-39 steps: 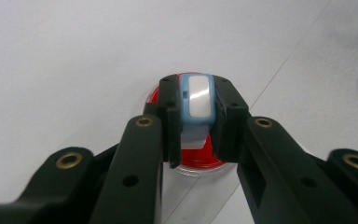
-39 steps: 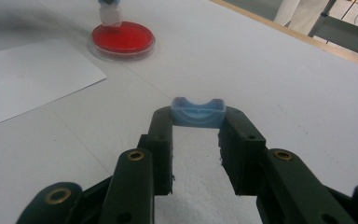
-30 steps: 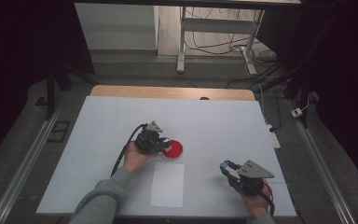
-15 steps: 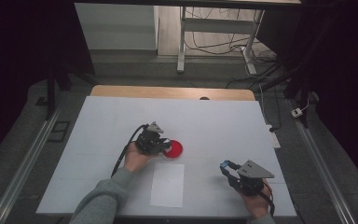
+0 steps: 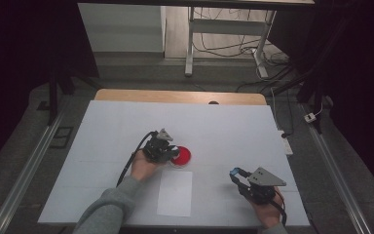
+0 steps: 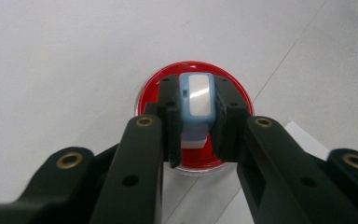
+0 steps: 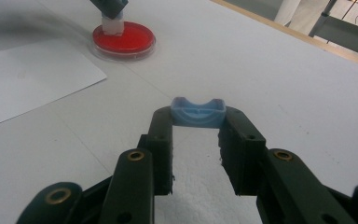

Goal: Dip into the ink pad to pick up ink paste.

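A small light-blue and white stamp point(image 6: 196, 100) stands upright on a round red ink pad point(image 6: 193, 69), and my left gripper point(image 6: 196, 128) is shut on its sides. From above, that left gripper point(image 5: 171, 152) sits at the left edge of the red pad point(image 5: 182, 157) in mid-table. My right gripper point(image 7: 196, 135) is shut on a blue curved cap point(image 7: 198, 113), held just above the white tabletop. In the high view the right gripper point(image 5: 237, 176) is near the front right with the cap point(image 5: 234, 172) at its tip. The right gripper view also shows the stamp's white base point(image 7: 112, 26) on the pad point(image 7: 126, 38).
A white sheet of paper point(image 5: 175, 193) lies flat near the front edge, between the two hands; in the right gripper view the paper point(image 7: 23, 79) is at left. The white table point(image 5: 126, 122) has a wooden strip along its far edge. Metal rails run down both sides.
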The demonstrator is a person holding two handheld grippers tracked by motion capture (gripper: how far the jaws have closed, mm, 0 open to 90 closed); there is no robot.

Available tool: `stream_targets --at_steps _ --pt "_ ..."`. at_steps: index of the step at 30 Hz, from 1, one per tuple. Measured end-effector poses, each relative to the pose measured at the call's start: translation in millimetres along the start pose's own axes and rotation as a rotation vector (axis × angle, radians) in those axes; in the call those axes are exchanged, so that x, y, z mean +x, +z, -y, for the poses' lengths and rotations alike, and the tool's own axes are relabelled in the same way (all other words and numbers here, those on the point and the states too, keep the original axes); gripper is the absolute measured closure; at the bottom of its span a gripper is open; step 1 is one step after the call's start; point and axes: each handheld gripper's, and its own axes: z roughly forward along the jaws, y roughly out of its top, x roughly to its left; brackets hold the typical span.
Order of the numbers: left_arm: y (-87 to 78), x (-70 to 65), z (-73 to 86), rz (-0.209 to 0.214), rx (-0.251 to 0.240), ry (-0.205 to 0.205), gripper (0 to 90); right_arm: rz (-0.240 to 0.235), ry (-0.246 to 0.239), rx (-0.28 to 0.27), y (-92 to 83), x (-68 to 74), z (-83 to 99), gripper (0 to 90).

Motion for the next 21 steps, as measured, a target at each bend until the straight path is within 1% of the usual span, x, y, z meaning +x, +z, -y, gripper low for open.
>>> stream_targets --at_steps 1,4,8,17,20,21 --pt "-0.1 0.6 0.3 0.001 0.000 -0.001 75.5 0.005 0.000 0.002 -0.2 0.3 0.0 65.9" --pt "-0.3 1.2 1.1 0.005 -0.002 -0.001 75.6 0.001 0.001 -0.001 -0.4 0.0 0.0 65.9" --pt "-0.1 -0.3 1.2 -0.003 -0.005 0.002 75.5 0.007 0.000 0.001 -0.5 0.3 0.0 65.9" --pt "-0.5 -2.0 1.3 -0.012 -0.008 0.007 75.5 0.001 0.000 -0.003 -0.9 -0.2 -0.2 65.9" --pt "-2.4 -1.4 0.8 -0.010 -0.019 0.006 75.4 0.006 0.000 -0.002 -1.1 -0.3 -0.1 65.9" --pt "-3.9 -0.4 0.7 -0.005 -0.024 -0.002 75.4 0.001 0.001 -0.003 -1.0 -0.5 -0.1 65.9"
